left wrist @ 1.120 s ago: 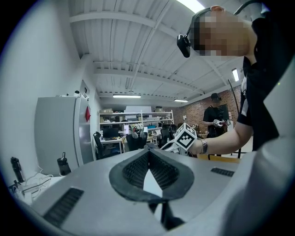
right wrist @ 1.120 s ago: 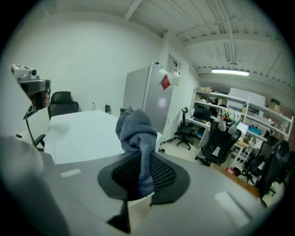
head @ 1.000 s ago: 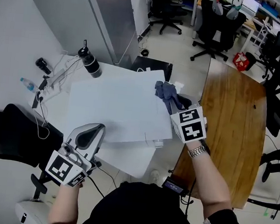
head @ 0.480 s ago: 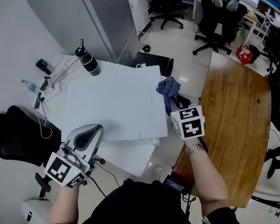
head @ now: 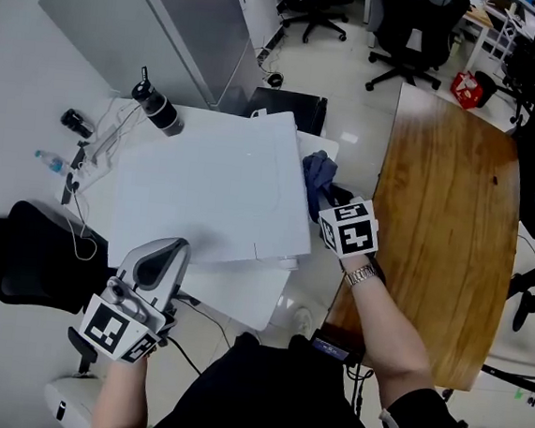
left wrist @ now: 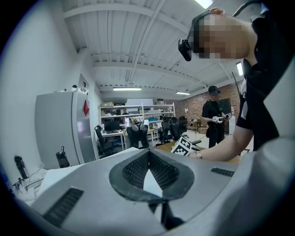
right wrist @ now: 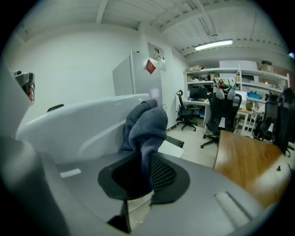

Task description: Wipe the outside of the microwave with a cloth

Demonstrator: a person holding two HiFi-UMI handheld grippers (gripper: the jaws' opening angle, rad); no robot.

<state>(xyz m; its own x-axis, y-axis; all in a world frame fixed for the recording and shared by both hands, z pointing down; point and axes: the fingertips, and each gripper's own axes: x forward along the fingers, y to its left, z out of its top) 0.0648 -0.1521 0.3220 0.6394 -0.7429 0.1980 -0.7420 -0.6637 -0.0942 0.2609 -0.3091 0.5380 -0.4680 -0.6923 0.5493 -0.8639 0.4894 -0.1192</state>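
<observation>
**Cloth pinched at the microwave's right side**

Far left in the head view: a dark bottle point(head: 154, 105) standing just off the back left corner of the microwave point(head: 213, 194). Only the white top panel on show from above; front, door and both side walls hidden, so facing direction impossible to tell. Long axis of that top across the picture, left to right, slightly tilted.

Lower left: left gripper point(head: 172, 251) by the microwave's near left corner, contact unclear. Seen along its own jaws point(left wrist: 148, 156): pads pressed together, nothing between them.

Right of the microwave: right gripper point(head: 333, 201), tips largely hidden under its marker cube point(head: 348, 228). Own view point(right wrist: 146, 168) clearer: jaws narrowly apart, clamped on a blue-grey cloth point(right wrist: 145, 124). Cloth bunched above the pads, long axis running up and away from the jaws, loose end hidden between them. From above, cloth point(head: 316, 174) just beside the top's right edge, below its level; actual touch against the white wall hard to confirm.

Farther right: a wooden table point(head: 445, 225), edge cut off by the frame.
</observation>
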